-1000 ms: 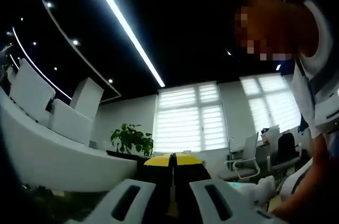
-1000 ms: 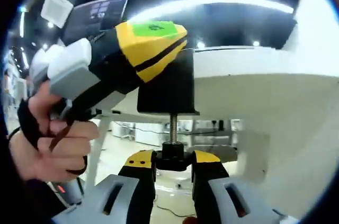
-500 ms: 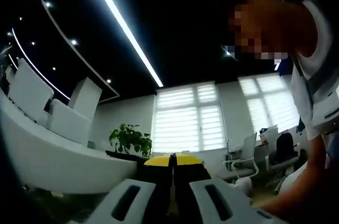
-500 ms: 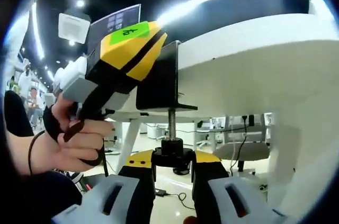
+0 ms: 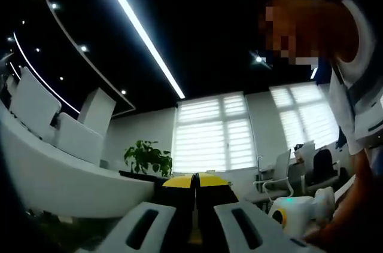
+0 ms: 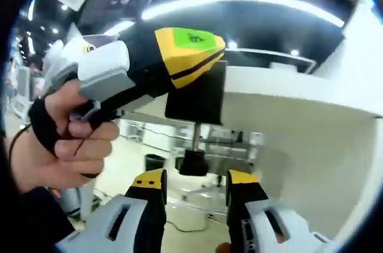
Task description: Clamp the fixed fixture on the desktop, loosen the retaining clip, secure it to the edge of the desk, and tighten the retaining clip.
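Fixture (image 6: 196, 98) sat on the counter (image 6: 299, 94) edge, held by my left tool (image 6: 190, 52); my right tool (image 6: 196, 182) gaped around its screw knob (image 6: 192, 162). I judged tightening remained.

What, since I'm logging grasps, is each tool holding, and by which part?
The left tool appears to clamp the black fixture by its upper plate. The right tool is open, jaws either side of the screw knob, holding nothing.
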`<action>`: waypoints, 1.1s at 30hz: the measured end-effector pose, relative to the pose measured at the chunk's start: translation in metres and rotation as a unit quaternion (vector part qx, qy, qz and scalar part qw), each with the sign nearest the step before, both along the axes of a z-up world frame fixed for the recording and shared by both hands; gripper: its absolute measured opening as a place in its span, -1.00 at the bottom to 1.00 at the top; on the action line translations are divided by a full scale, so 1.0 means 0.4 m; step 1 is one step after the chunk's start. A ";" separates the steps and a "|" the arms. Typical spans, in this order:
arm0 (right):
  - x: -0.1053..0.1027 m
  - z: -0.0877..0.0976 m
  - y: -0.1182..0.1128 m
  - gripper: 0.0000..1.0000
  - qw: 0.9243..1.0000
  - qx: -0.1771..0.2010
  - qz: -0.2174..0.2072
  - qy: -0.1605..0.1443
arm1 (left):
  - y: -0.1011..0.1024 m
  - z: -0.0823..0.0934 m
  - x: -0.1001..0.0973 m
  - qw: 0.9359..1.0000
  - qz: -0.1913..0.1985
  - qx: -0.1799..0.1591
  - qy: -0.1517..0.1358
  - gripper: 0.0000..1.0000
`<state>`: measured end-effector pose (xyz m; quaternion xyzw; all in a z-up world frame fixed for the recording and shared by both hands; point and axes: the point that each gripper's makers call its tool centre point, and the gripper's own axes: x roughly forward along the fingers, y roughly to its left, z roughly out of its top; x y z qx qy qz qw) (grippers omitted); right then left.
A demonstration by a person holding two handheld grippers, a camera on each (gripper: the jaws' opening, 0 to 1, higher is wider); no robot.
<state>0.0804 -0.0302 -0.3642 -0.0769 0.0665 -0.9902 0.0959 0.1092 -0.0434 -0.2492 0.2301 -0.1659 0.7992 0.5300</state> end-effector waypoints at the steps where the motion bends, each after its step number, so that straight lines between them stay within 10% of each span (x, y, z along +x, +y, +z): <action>1: 0.010 -0.001 0.004 -0.24 1.000 -0.020 -0.006 -0.002 | 0.000 0.000 0.000 1.000 0.000 -0.001 0.001 -0.96; 7: 0.021 -0.041 -0.023 -0.24 0.999 -0.028 -0.014 -0.037 | -0.002 0.001 0.000 1.000 -0.003 0.007 -0.001 -0.96; 33: -0.064 0.022 -0.072 -0.50 1.000 -0.027 0.003 0.004 | 0.000 0.002 0.002 1.000 -0.001 0.008 0.008 -0.96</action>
